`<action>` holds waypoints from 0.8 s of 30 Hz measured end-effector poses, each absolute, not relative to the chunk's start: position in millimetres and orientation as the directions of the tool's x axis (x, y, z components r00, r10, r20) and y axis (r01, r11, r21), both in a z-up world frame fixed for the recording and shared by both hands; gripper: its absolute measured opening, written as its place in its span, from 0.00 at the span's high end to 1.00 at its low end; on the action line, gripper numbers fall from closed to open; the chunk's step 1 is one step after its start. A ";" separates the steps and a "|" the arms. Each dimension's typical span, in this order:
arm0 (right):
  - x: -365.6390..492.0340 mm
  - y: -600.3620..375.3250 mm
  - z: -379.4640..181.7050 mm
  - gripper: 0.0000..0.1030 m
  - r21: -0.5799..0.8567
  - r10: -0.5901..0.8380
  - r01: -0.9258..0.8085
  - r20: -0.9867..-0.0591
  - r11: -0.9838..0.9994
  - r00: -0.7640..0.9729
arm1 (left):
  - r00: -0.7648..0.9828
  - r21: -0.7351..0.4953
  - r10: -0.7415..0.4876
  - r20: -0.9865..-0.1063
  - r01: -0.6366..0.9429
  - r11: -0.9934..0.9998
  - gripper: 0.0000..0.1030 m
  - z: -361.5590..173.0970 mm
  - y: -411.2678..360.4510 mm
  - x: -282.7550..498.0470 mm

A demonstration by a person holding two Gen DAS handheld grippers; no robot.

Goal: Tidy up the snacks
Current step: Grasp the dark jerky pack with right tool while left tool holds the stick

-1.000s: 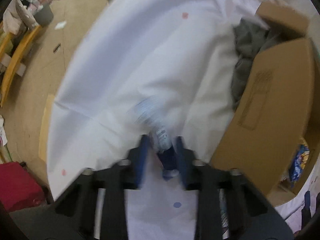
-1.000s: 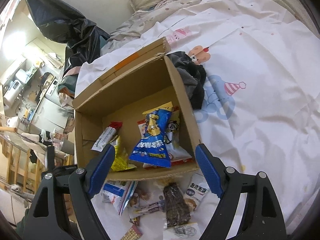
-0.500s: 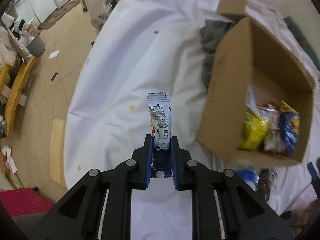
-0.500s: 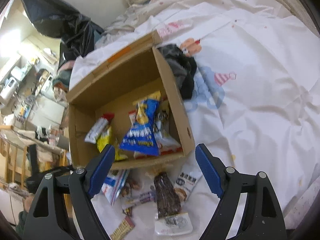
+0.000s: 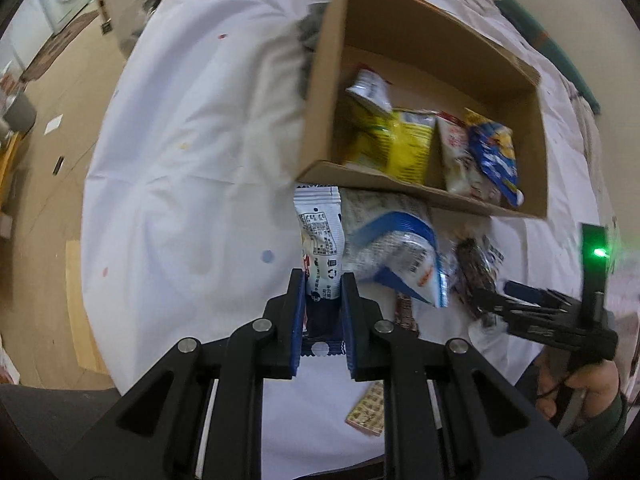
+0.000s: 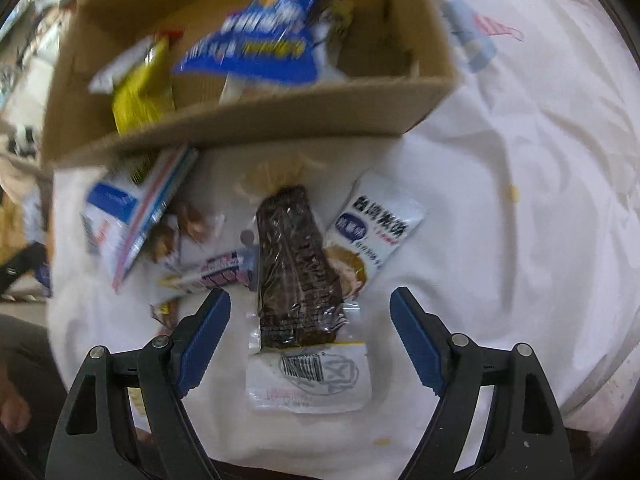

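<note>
Jaws of my left gripper [image 5: 323, 300] are pressed together on a slim white snack sachet [image 5: 321, 240], which sticks straight out toward twelve o'clock; its back panel carries small black print and a recycling mark, too fine for me to read. At two o'clock from it a blue-and-white pouch [image 5: 400, 256] lies on the white bedsheet [image 5: 192, 152], its end tucked under the near wall of the cardboard box [image 5: 420, 40]. Inside the box I count four packets: one silver-topped, one yellow, one white with red, one blue with yellow.

My right gripper [image 6: 310, 312] stands spread wide, holding nothing, its blue pads either side of a dark brown bar in clear wrap [image 6: 298, 264] that lies on the sheet; a barcode label sits at the bar's six o'clock end. Touching the bar at two o'clock is a white sachet with bold black characters and a cartoon face [image 6: 372, 236]. At nine o'clock lies a striped pink stick packet [image 6: 212, 274], its lettering blurred.
</note>
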State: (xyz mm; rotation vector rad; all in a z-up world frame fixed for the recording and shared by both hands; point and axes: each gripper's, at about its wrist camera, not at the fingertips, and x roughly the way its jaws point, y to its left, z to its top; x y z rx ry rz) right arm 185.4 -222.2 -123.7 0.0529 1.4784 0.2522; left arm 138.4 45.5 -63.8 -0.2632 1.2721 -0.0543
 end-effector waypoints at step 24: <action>127.1 -220.6 -92.3 0.44 0.377 0.393 -0.149 -0.914 0.914 0.101 | 0.326 -0.227 -0.202 -0.924 -0.039 0.973 0.86 -61.0 28.3 134.7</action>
